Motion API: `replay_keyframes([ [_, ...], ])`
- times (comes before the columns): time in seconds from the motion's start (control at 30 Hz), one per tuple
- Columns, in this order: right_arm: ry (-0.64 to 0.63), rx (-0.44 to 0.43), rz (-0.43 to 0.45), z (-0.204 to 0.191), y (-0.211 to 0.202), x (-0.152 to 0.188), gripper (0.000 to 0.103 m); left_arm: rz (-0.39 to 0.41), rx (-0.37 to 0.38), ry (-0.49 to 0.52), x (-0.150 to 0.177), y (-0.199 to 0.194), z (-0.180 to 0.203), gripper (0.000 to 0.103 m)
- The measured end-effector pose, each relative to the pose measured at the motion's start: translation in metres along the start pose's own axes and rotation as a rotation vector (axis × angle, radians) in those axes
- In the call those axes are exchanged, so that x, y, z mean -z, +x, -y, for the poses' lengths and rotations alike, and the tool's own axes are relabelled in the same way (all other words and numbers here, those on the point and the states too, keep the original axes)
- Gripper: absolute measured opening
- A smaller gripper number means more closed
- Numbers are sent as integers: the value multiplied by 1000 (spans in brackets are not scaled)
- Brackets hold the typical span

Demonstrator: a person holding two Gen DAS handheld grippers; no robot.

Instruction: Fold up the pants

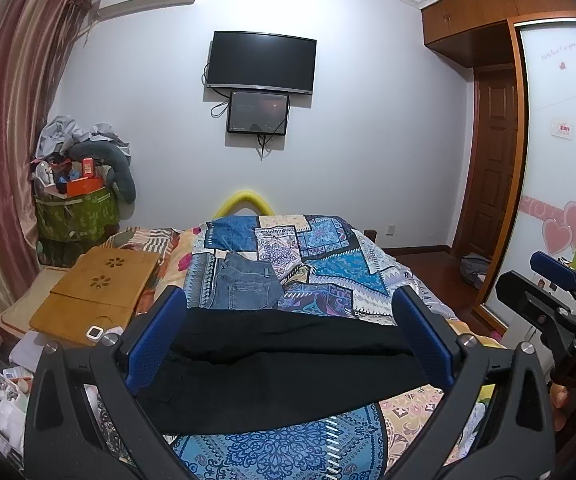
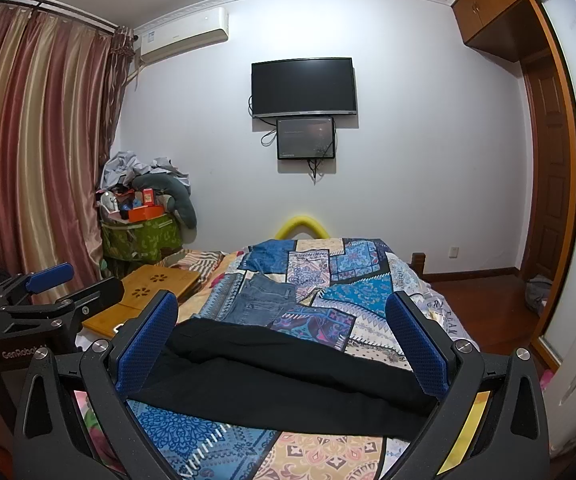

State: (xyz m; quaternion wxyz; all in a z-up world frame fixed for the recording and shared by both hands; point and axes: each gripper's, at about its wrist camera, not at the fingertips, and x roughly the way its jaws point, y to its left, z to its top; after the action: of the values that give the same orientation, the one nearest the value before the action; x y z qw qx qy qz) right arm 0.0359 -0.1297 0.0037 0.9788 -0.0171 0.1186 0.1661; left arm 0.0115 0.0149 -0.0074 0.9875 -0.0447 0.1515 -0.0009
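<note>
— Where now? Black pants (image 1: 280, 364) spread crosswise on the patchwork bedspread (image 1: 327, 264), near edge of the bed, straight ahead of both tools. Laid out roughly flat, with a long soft ridge running across the middle.

— And the tools? Left gripper (image 1: 288, 332) spread wide, blue pads (image 1: 156, 340) well apart, nothing pinched between them. Right gripper (image 2: 284, 340) likewise released, hanging over the same cloth in the right wrist view. Touching the fabric or just above it? Cannot tell.

— Step in hand, then? Looks like the very start: lining up for a first grasp, no fold visibly made yet. Judging only from the flat lie of the cloth.

— Next move? Probably down onto one long edge, one tool toward each end, clamping through both layers, then lifting and carrying that edge over to meet the other. Needs even height on both sides, or the ridge bunches.

— Anything in the way? Folded jeans (image 1: 244, 284) just beyond the black cloth, and a wooden lap desk (image 1: 100, 288) off to the left. Best kept clear of the jeans when sweeping the fold forward.
</note>
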Motion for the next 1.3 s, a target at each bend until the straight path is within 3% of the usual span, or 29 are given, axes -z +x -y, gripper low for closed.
replay_keyframes([
  [0.9,-5,3,-4,0,1,2,103,-10,4,-25,5,2,-7,103],
  [1.3,-12,3,-39,3,26,-1,103,-26,0,1,-4,33,-15,103],
])
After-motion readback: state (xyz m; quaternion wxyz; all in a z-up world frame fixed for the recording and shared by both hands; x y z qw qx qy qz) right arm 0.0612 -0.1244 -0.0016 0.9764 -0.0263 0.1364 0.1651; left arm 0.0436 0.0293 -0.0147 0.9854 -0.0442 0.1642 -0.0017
